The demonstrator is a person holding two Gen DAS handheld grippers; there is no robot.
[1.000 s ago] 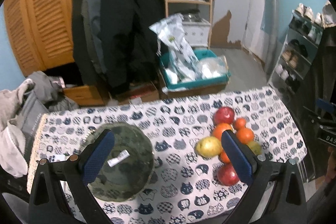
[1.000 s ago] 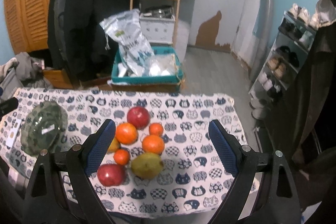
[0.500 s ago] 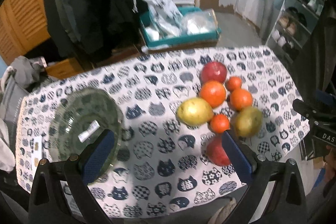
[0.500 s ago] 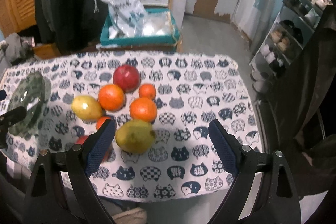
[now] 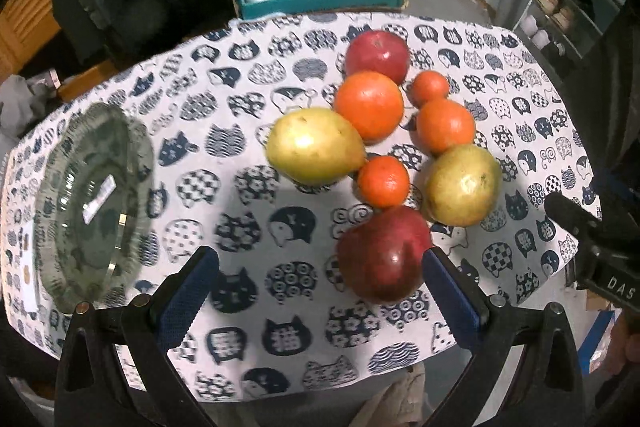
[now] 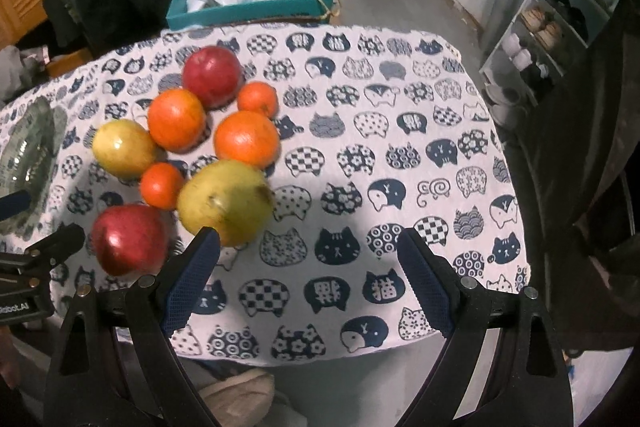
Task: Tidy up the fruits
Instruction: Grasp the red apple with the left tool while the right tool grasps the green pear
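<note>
Left wrist view: glass bowl (image 5: pixel 90 203) sits empty at frame left, all the fruit clustered centre-right, nothing sorted yet. Left gripper (image 5: pixel 320 281) spread wide, near red apple (image 5: pixel 384 253) beside its right finger. Right gripper (image 6: pixel 310 263) gapes too, empty.

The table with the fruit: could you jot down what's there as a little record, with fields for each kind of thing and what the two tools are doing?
surface: table with cat-print cloth
apples: two red, far apple and near apple
oranges: four, two larger and two smaller, clustered between the apples, e.g.
pears: two yellow-green, left pear and right pear
dish: glass bowl, holds no fruit, left of the cluster
left gripper: jaws open, holding nothing
right gripper: jaws open, holding nothing
</note>
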